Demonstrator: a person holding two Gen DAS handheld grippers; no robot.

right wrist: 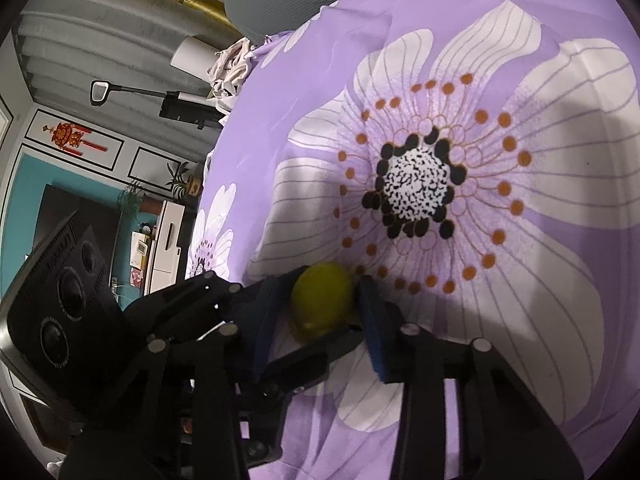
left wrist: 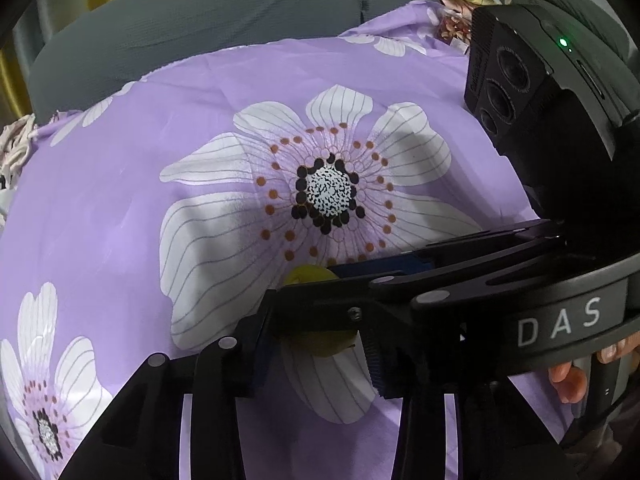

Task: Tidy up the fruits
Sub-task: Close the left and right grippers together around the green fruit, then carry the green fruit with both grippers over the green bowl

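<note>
Yellow-green fruit (right wrist: 322, 304) sits between both grippers' fingers: right gripper (right wrist: 320, 312) clamps it; left gripper (left wrist: 316, 340) brackets it, contact unclear.
</note>
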